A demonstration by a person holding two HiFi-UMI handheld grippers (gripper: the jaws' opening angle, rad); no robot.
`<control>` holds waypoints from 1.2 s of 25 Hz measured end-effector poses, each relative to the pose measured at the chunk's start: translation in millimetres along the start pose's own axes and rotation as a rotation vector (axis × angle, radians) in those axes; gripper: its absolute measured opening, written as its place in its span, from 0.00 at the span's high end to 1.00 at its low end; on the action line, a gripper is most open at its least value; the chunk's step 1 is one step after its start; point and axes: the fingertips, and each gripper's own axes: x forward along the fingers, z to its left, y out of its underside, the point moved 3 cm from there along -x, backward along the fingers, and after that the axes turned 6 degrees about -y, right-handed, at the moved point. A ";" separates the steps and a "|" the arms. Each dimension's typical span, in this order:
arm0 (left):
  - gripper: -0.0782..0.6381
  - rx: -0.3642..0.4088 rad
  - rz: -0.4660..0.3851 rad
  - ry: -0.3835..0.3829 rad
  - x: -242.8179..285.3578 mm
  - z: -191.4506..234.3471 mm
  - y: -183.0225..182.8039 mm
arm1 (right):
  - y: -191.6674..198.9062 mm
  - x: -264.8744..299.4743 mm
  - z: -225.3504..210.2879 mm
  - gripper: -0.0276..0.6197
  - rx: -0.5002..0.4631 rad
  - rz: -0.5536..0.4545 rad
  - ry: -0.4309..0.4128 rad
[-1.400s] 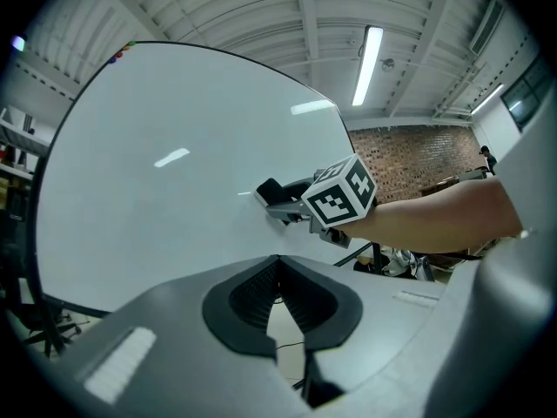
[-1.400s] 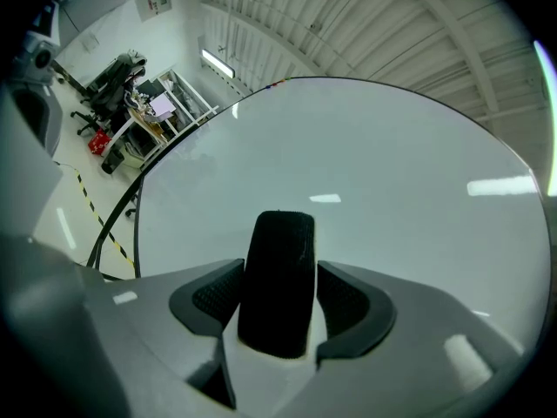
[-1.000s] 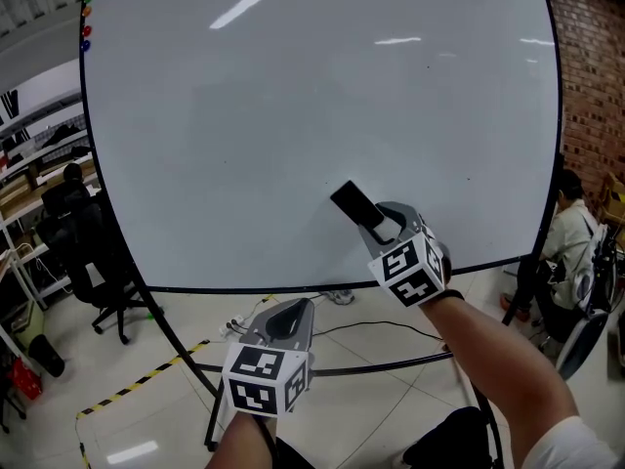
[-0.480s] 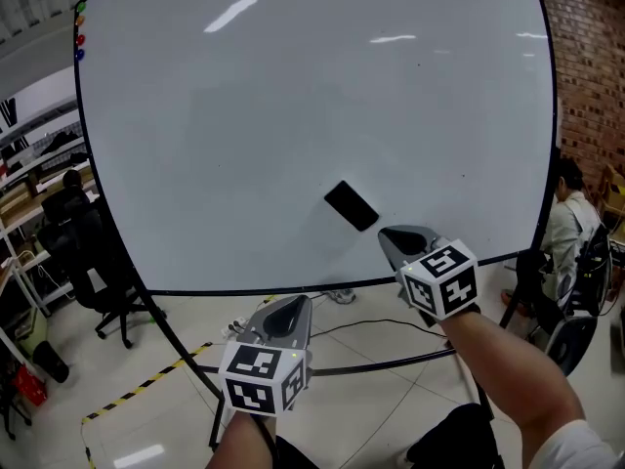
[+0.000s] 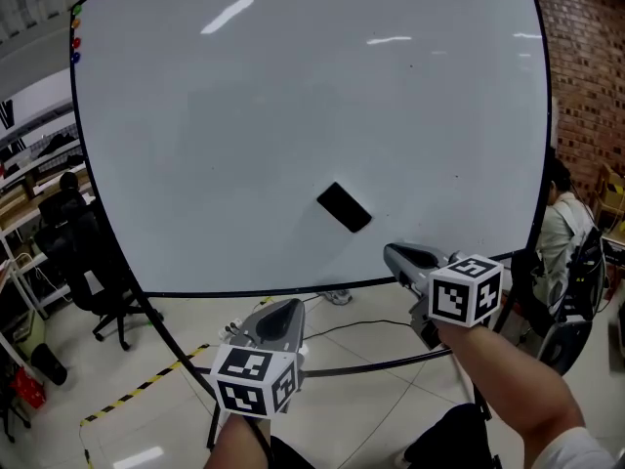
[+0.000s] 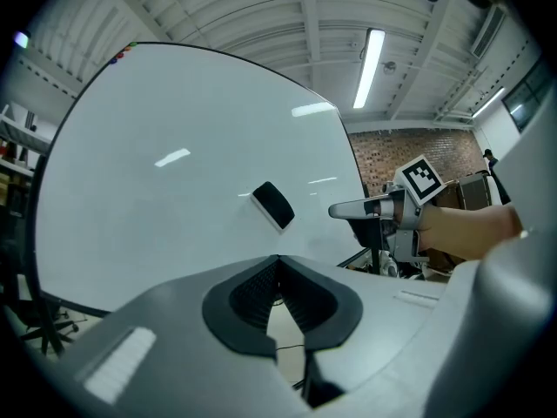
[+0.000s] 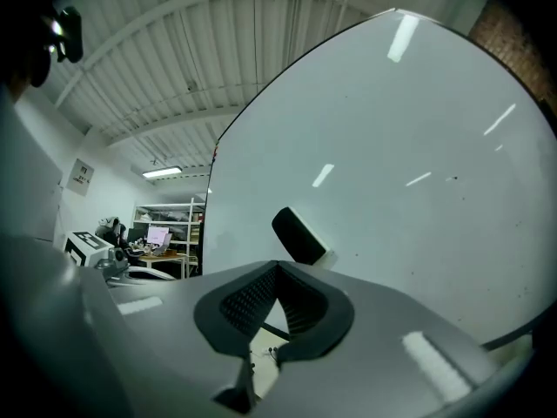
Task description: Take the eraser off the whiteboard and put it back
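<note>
A black eraser clings tilted to the lower middle of the big whiteboard. My right gripper hovers below and to the right of it, apart from it, jaws shut and empty. It lies rolled on its side, marker cube facing me. The left gripper hangs lower, under the board's bottom edge, shut with nothing in it. The left gripper view shows the eraser on the board beyond the closed tips, with the right gripper beside it. In the right gripper view the eraser sits just past the tips.
A seated person is at the right beside a brick wall. An office chair and shelves stand at the left. Stand legs, cables and yellow-black floor tape lie under the board. Coloured magnets dot its top left corner.
The right gripper let go of the eraser, drew back down and to the right, rolled over and shut. The eraser stayed on the board. The left gripper kept still.
</note>
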 end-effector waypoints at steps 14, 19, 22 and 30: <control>0.87 0.012 0.006 0.003 -3.2 0.4 0.7 | 11.4 -48.2 11.6 0.95 -0.292 0.111 0.102; 0.87 0.015 0.006 0.000 -3.9 -1.9 -0.7 | 13.8 -53.3 9.1 0.95 -0.255 0.110 0.106; 0.87 0.014 0.006 0.002 -3.3 -1.6 -1.6 | 14.4 -54.3 11.3 0.95 -0.263 0.111 0.107; 0.87 0.014 0.010 -0.002 -6.1 -4.7 -3.7 | 13.3 -63.3 13.4 0.95 -0.273 0.111 0.123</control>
